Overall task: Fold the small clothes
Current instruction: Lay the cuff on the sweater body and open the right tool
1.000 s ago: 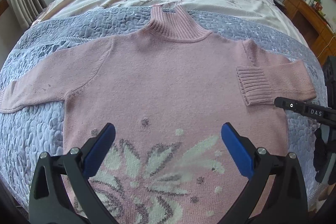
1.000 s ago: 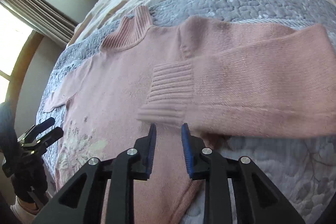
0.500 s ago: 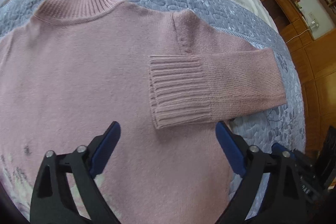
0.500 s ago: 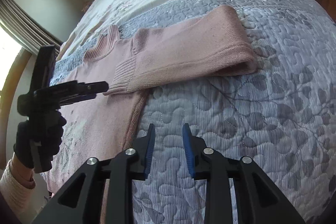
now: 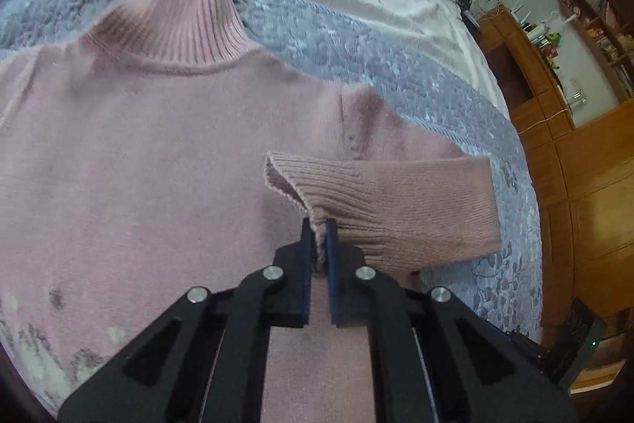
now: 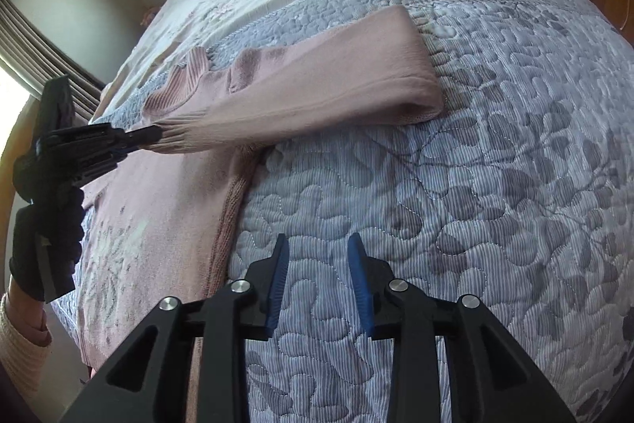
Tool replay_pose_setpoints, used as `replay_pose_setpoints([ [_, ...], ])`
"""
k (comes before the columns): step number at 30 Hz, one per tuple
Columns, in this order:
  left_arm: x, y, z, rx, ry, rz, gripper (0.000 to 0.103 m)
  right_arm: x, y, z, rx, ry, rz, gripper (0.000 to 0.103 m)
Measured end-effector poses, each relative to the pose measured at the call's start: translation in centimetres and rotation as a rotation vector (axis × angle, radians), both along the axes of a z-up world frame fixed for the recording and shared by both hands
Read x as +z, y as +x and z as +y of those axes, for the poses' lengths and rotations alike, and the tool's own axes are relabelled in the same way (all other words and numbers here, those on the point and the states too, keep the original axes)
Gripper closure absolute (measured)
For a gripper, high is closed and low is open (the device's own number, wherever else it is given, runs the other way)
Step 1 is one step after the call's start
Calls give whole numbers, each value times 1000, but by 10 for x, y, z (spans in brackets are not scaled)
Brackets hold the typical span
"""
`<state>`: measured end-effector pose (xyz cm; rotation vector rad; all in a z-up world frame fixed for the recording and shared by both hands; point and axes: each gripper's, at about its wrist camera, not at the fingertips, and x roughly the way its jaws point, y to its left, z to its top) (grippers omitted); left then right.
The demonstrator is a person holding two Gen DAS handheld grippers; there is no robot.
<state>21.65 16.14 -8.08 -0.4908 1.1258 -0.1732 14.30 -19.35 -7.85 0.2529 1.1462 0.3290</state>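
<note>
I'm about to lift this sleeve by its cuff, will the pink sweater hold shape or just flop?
Probably flop: the ribbed cuff already puckers where the left gripper pinches it. The pink sweater looks like soft knit, so the sleeve should drape. Slipping seems unlikely; the ribbing gives grip.

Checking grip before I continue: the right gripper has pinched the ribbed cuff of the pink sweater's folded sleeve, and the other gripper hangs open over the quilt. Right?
Not quite: the left gripper pinches the ribbed cuff of the pink sweater, as the left wrist view shows. The right gripper is the one hanging open over the quilt.
</note>
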Motion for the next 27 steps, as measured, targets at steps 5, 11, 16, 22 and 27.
replay_pose_setpoints([
  [5, 23, -9, 61, 88, 106, -49, 98, 6, 15, -5, -34, 43, 4, 69],
  [11, 26, -13, 135, 179, 198, -38, 98, 6, 47, 4, -51, 95, 28, 63],
  [16, 29, -22, 187, 250, 269, -26, 98, 1, 80, 29, -28, 136, 55, 56],
  [22, 16, -22, 226, 297, 294, 14, 98, -16, 115, 67, 1, 151, 107, 56],
  [27, -13, -16, 231, 290, 329, 73, 98, -33, 120, 87, -9, 11, 141, 61],
])
